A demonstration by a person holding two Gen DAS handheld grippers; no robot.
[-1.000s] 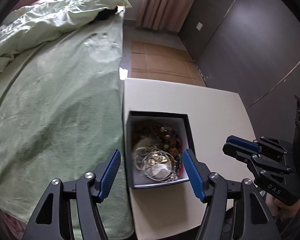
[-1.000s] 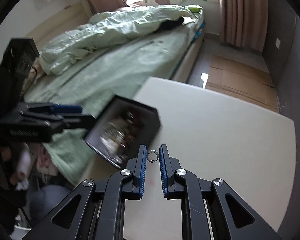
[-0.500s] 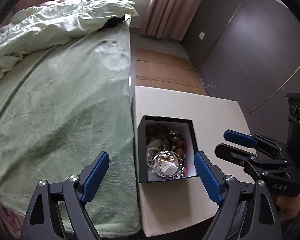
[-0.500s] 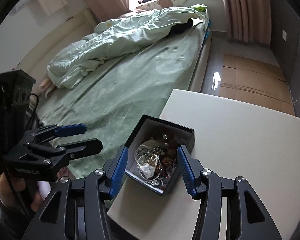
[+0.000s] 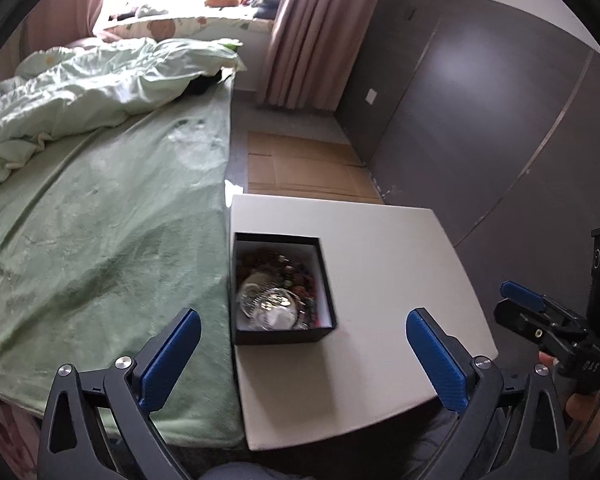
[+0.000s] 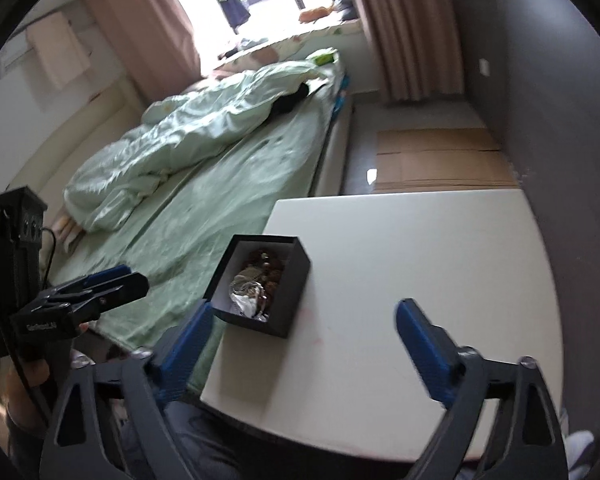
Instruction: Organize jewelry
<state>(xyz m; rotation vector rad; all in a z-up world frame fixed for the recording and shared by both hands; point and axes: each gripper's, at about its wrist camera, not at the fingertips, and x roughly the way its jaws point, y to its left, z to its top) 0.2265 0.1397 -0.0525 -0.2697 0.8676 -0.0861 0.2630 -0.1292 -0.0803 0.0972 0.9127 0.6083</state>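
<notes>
Black square cardboard box [image 5: 281, 288] of tangled metal and bead jewelry [image 5: 278, 294] sits on the white counter [image 5: 380, 264], ahead of the left claw [image 5: 302, 354] and ahead-left of the right claw [image 6: 304, 332]. Both have just opened, empty. Light, stiff; grip opposite walls.

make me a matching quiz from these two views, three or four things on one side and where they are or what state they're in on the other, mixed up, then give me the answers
Things:
1. black box
2. white table
3. left gripper
4. green blanket

Places or states:
A. spread over the bed
B. stands right beside the bed
C. holds a heap of jewelry, on the table's edge nearest the bed
D. jaws wide apart, nothing between the pads

Pairs: 1-C, 2-B, 3-D, 4-A
</notes>
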